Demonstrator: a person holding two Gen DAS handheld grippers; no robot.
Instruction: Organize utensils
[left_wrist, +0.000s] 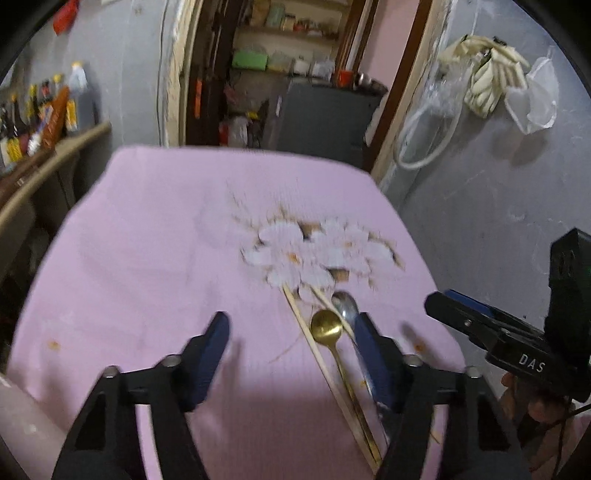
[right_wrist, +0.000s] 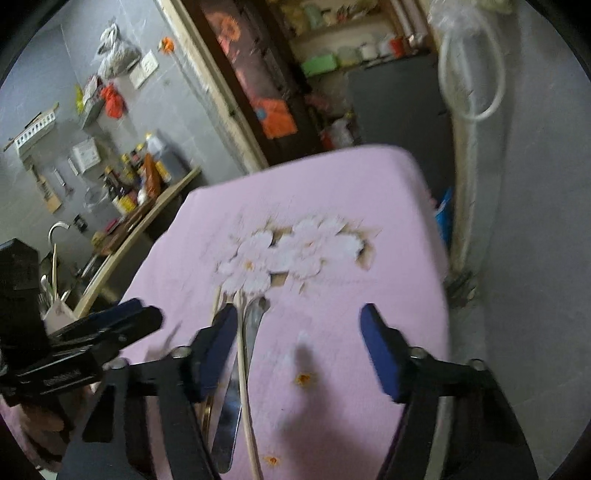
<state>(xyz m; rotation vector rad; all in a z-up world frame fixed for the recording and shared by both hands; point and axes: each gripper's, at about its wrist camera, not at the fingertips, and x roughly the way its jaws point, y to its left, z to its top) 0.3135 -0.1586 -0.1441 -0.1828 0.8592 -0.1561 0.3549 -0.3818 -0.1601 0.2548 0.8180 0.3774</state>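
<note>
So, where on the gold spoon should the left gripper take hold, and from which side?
Grip the gold spoon at mid-handle, below the bowl, coming straight down from above with the open left gripper. It lies flat on the pink cloth, squeezed between the chopsticks and the silver spoon, so a sideways approach would likely disturb its neighbours.

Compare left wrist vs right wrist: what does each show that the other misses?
Left wrist only: the gold spoon bowl in full, lying between the chopsticks.
Right wrist only: the silver spoon handle at full length, plus a faucet by the counter.
Both: pink tablecloth with flower print, the utensils side by side, and both grippers, left gripper and right gripper, open and empty.
</note>
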